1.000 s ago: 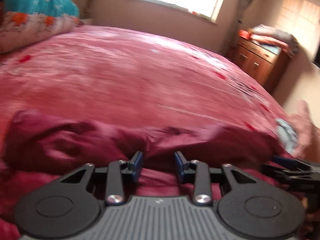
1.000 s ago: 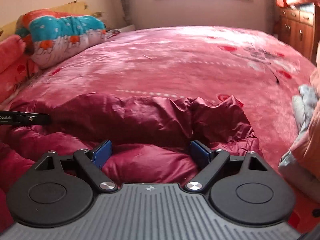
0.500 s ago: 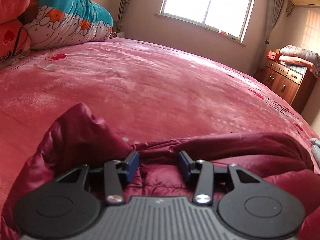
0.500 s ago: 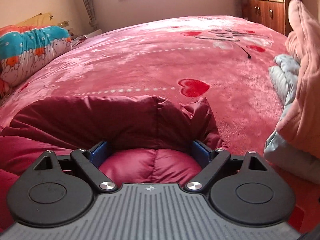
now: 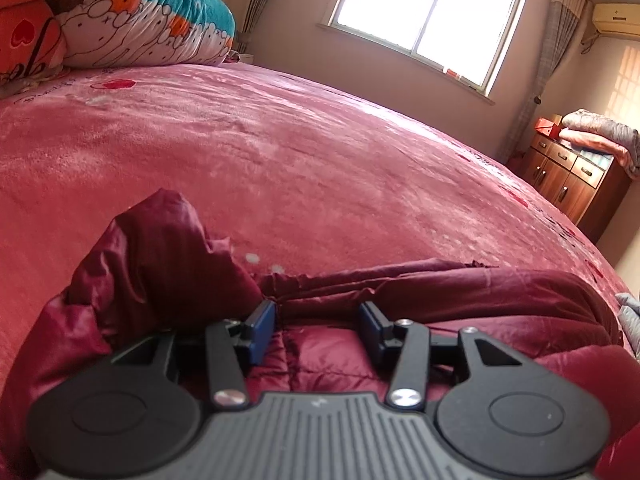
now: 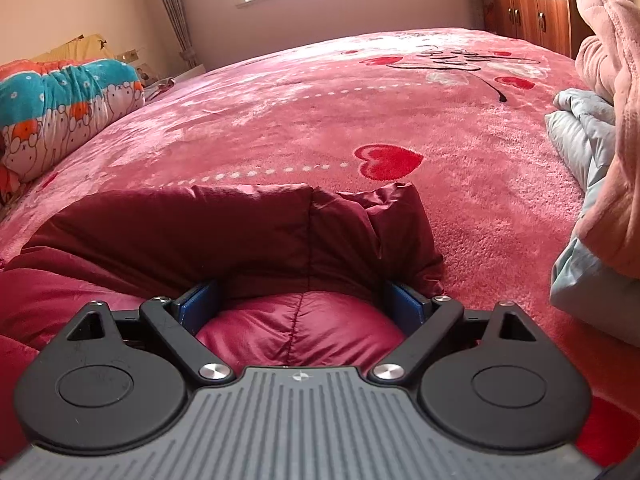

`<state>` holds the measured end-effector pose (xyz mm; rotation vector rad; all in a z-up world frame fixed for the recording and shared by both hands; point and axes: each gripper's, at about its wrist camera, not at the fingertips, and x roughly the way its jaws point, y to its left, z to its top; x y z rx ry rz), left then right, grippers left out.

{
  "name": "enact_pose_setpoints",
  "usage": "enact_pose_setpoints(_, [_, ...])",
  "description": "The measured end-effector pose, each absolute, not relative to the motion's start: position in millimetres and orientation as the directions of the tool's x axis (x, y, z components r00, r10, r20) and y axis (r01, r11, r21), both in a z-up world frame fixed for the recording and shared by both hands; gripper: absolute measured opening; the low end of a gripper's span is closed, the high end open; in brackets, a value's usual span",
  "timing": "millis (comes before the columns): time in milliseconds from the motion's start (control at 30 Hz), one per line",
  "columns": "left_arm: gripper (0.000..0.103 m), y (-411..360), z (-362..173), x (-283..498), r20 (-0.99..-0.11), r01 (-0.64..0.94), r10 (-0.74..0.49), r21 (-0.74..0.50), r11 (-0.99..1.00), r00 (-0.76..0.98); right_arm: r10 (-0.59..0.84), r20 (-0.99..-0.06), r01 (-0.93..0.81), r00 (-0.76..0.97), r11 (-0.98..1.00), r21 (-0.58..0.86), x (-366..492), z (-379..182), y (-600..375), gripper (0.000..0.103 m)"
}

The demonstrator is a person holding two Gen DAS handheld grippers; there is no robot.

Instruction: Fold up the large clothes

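Observation:
A dark red puffy jacket [image 5: 460, 292] lies folded on the pink plush bed cover [image 5: 280, 160], close under both grippers. My left gripper [image 5: 318, 316] hovers low over the jacket's near edge. Its jaws are opening, quilted fabric lies between the blue pads, and they do not press on it. At its left a corner of the jacket [image 5: 160, 248] stands up in a peak. My right gripper [image 6: 302, 300] stands wide open over the jacket [image 6: 200, 232]. A puffy bulge sits between its pads, and a folded-over flap lies just beyond them.
A rolled teal-and-white quilt [image 5: 152, 20] lies at the head of the bed. A light blue garment [image 6: 576, 148] and a pink fleece one [image 6: 616, 120] are piled at the right. A wooden cabinet [image 5: 572, 180] stands by the far wall.
Both grippers have sunk toward the jacket and rolled a little. The left jaws have widened. The jacket's raised fold has come down onto the bed.

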<state>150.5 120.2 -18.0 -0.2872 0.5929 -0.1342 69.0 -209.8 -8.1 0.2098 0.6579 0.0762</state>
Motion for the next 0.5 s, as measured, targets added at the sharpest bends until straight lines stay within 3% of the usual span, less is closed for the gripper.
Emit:
enact_pose_setpoints(167, [0.048,116,-10,151,-0.551,0.031,-0.181,-0.27,0.962,0.815,0.141,-0.6,-0.001,0.788,0.974,0.228,68,-4,-212,0.103])
enact_pose_setpoints(267, [0.054,105,8,144,-0.566,0.01,-0.129,-0.208,0.978,0.814,0.149,-0.594,0.01,0.79,0.967,0.256,62,4,-219,0.103])
enact_pose_setpoints(333, [0.059,97,27,132,-0.53,0.032,-0.158,-0.239,0.971,0.833,0.152,-0.579,0.03,0.801,0.955,0.294,53,15,-227,0.103])
enact_pose_setpoints(400, [0.069,85,46,117,-0.477,0.075,-0.202,-0.271,0.96,0.855,0.16,-0.55,0.044,0.819,0.94,0.339,42,27,-237,0.103])
enact_pose_setpoints(500, [0.072,53,69,98,-0.43,0.155,-0.258,-0.261,0.953,0.865,0.154,-0.528,0.065,0.835,0.926,0.373,27,43,-249,0.103])
